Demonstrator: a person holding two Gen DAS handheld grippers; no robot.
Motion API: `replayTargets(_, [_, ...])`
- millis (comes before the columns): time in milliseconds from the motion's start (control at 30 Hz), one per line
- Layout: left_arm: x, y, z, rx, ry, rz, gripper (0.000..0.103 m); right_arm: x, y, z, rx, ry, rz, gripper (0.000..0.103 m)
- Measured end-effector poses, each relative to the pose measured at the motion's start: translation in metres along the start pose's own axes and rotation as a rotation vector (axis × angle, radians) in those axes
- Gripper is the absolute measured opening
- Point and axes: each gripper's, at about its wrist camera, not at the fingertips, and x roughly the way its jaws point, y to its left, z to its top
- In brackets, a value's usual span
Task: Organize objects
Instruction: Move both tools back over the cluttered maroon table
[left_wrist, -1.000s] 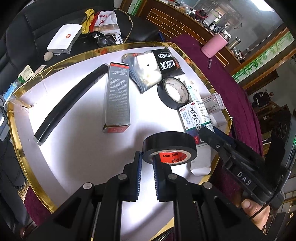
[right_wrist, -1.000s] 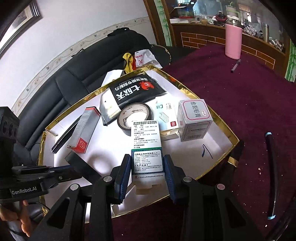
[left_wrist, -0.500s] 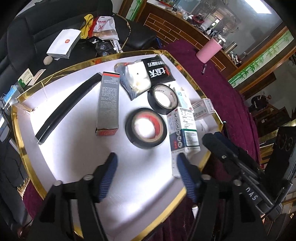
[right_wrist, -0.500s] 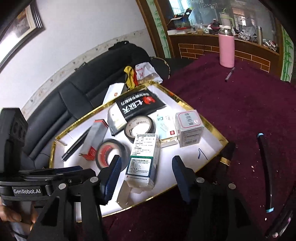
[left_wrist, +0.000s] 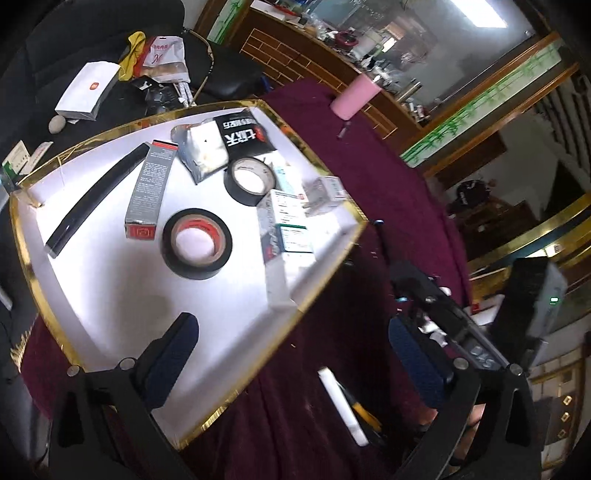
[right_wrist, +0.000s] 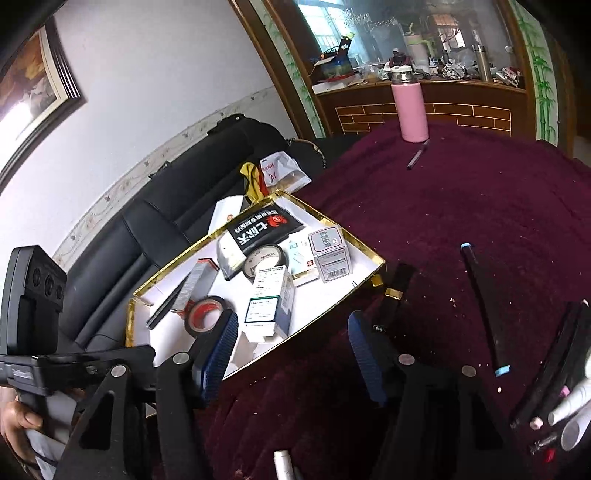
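Most of the sorting looked done. The gold-rimmed tray (left_wrist: 26, 236) already carried a red-cored tape roll (left_wrist: 197, 243), a second tape roll (left_wrist: 250, 181), a tall medicine box (left_wrist: 286, 225), a grey carton (left_wrist: 149, 192), a long black bar (left_wrist: 98, 199), a black snack packet (left_wrist: 240, 134) and a small square box (right_wrist: 328, 254). What seemed left lay loose on the maroon counter (right_wrist: 480, 206): a dark tube with blue ends (right_wrist: 482, 306), a small pen (right_wrist: 417, 154) by the pink bottle (right_wrist: 410, 110), a white stick (left_wrist: 341, 402), and a cluster of pens (right_wrist: 565, 406) at the right edge of the right wrist view.

The left gripper (left_wrist: 295, 358) was opening, its fingers (left_wrist: 170, 354) spread wide with nothing between them; the red-cored roll lay flat on the tray, ahead of them and apart. The right gripper (right_wrist: 291, 350) was also opening and held nothing. The medicine box lay on the tray beyond its left finger, clear of both pads, while the dark tube lay off to the right of its right finger.
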Motion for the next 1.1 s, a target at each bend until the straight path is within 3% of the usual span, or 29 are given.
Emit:
replayTargets(267, [-0.040, -0.019, -0.018, 0.070, -0.019, -0.032, 0.103, -0.006, 0.020, -0.011, -0.013, -0.013, 0.073, 0.070])
replayTargets(467, [-0.063, -0.020, -0.029, 0.042, -0.044, -0.077, 0.103, -0.014, 0.025, -0.021, -0.018, -0.028, 0.108, 0.071])
replayTargets(633, [-0.066, -0.034, -0.037, 0.102, -0.025, -0.057, 0.103, -0.023, 0.017, -0.029, 0.007, -0.046, 0.075, 0.072])
replayTargets(967, [-0.051, -0.082, -0.046, 0.222, 0.039, -0.166, 0.103, -0.046, -0.013, -0.034, 0.065, -0.078, 0.064, 0.072])
replayTargets(1100, [-0.041, -0.090, -0.049, 0.208, 0.063, -0.212, 0.103, -0.059, -0.025, -0.035, 0.083, -0.097, 0.052, 0.072])
